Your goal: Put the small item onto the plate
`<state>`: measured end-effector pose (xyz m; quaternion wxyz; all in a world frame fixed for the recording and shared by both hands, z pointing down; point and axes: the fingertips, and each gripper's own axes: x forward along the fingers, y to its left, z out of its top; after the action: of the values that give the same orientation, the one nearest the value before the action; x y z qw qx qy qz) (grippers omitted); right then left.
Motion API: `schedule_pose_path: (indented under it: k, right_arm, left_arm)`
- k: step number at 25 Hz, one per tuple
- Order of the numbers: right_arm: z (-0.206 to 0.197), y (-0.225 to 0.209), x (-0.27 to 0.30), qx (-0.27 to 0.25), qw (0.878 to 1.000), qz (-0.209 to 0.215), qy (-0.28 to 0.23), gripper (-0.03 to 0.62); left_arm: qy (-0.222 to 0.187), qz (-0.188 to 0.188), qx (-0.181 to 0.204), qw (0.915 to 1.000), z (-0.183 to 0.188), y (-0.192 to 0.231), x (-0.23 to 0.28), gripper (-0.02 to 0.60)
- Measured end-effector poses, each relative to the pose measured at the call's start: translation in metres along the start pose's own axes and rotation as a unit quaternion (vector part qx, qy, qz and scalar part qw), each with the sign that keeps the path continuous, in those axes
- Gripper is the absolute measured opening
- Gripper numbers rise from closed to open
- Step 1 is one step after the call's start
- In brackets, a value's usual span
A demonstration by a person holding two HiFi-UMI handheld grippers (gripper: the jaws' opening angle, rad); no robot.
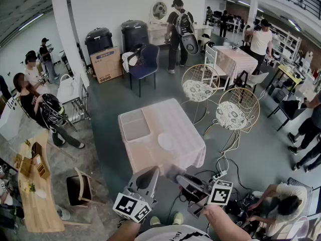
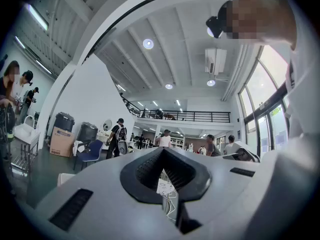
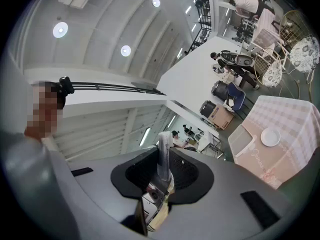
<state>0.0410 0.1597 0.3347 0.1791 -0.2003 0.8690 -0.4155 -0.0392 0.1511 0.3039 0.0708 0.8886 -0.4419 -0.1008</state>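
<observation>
A white round plate [image 1: 167,141] lies on the table with the pink checked cloth [image 1: 185,154], ahead of both grippers; the right gripper view shows this plate [image 3: 270,137] far off at the right. My right gripper [image 3: 164,165] is shut on the small item [image 3: 163,154], a slim silvery wrapped piece that sticks up between the jaws. In the head view that gripper [image 1: 176,174] hangs short of the table's near edge, tilted upward. My left gripper [image 1: 149,172] is beside it, also off the table. Its jaws [image 2: 165,178] stand together with nothing in them.
A white rectangular tray [image 1: 135,125] sits on the table's left half, beside the plate. Two wire chairs with white cushions [image 1: 232,115] stand to the right. Cables and a power strip [image 1: 219,175] lie on the floor. A wooden chair [image 1: 82,189] and several people are around.
</observation>
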Motion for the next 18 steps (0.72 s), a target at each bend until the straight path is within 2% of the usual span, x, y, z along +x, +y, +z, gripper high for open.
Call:
schedule_pose_path:
  k: [11,18]
  right_arm:
    - [0.005,-0.004,0.003,-0.006,1.000,0.001,0.002,0.081]
    - [0.020,-0.026,0.006,0.041,0.999,0.011,-0.028,0.081]
  left_arm:
    - [0.000,-0.004,-0.005,1.0000,-0.002,0.002,0.010,0.003]
    - [0.009,0.006,0.008,0.9999,-0.014,0.021,0.028,0.003]
